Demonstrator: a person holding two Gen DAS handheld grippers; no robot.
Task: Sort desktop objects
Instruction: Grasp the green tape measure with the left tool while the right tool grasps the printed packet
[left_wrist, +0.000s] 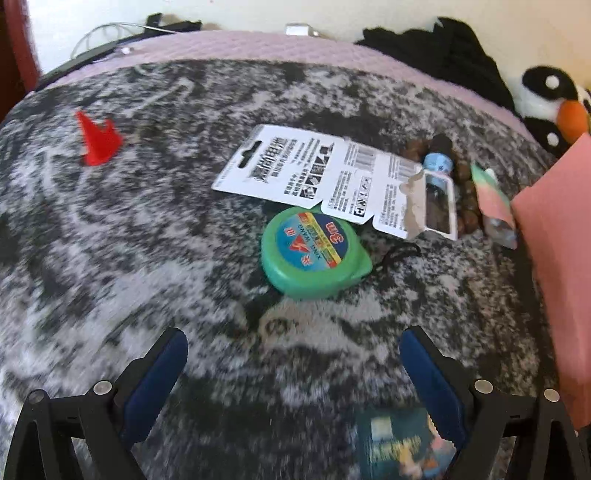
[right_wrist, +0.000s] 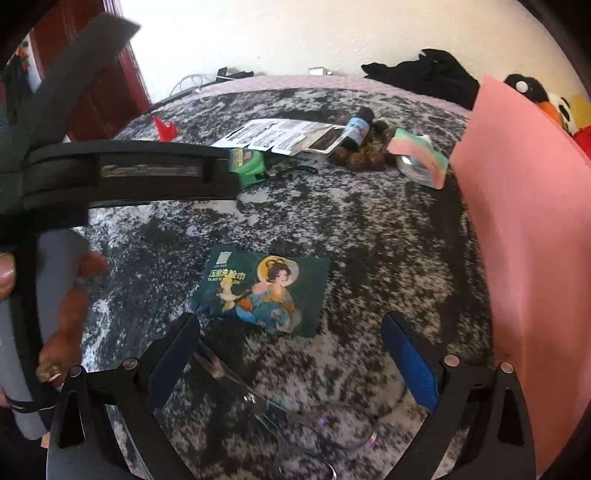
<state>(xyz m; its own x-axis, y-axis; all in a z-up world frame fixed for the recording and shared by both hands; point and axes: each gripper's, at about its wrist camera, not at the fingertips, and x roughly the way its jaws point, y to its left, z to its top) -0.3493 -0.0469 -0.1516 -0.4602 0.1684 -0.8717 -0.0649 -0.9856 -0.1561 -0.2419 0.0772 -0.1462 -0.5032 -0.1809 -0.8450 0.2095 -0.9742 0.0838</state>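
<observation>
Your left gripper (left_wrist: 291, 354) and right gripper (right_wrist: 290, 341) both hang with jaws spread wide and nothing in them, above the grey patterned cloth (left_wrist: 147, 229). The green tape measure (left_wrist: 314, 253) lies ahead of your left, its far edge tucked under the white packaging card (left_wrist: 314, 173); the illustrated card (right_wrist: 264, 291) lies flat just ahead of your right. The pink box (right_wrist: 524, 240) walls off your right side, while a small bottle (left_wrist: 439, 158), brown beads (left_wrist: 467, 199) and a pastel packet (left_wrist: 495, 206) crowd beside it.

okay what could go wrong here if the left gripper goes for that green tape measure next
The white card packaging overlaps the green tape measure's far edge, so lifting could drag it. The tape's black cord trails on the patterned blanket and might snag. The left gripper, open, could bump the illustrated card just beneath.
</observation>
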